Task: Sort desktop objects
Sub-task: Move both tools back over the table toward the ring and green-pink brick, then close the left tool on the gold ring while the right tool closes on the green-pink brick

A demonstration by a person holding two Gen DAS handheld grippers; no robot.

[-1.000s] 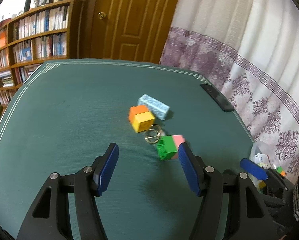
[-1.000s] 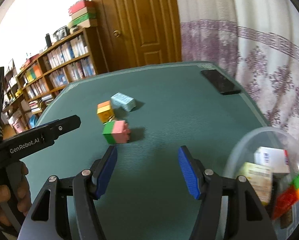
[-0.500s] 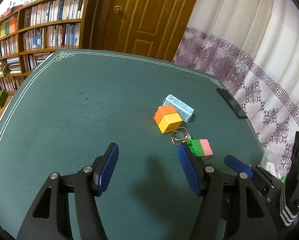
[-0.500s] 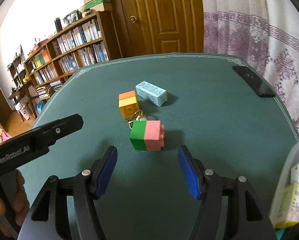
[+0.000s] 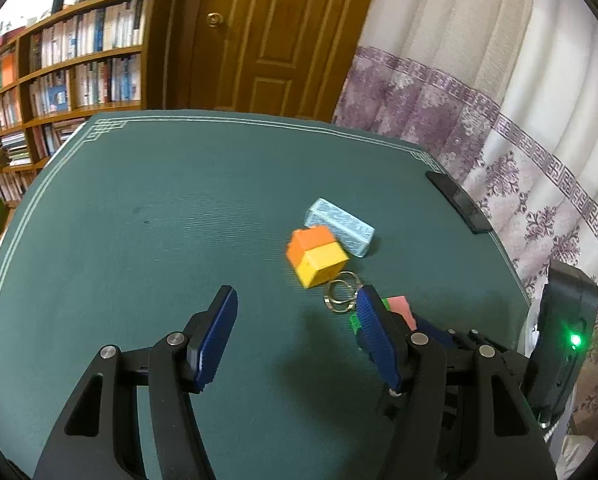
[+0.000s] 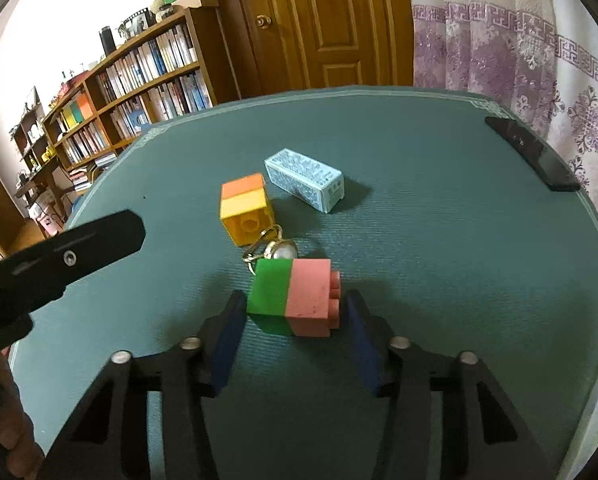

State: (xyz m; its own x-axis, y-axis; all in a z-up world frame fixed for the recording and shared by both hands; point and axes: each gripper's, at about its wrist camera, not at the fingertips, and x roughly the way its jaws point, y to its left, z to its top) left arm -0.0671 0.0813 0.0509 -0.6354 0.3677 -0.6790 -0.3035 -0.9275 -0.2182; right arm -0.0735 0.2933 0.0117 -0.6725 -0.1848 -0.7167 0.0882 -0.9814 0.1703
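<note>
A green and pink brick pair lies on the green table mat, between the open fingers of my right gripper; the pads stand close on both sides, apart from it. Behind it lie a gold key ring with a pearl, an orange and yellow brick pair and a pale blue box. My left gripper is open and empty above the mat, left of the ring and the orange and yellow pair. Its right finger hides most of the green and pink pair.
A black phone lies at the mat's far right edge. The left gripper's body reaches in at the left of the right wrist view. The right gripper's body stands at the right of the left wrist view. Bookshelves and a door stand beyond the table.
My right gripper has moved forward and left, away from the clear bin, until its open fingers straddle the green and pink brick pair. The left gripper has shifted left and back.
</note>
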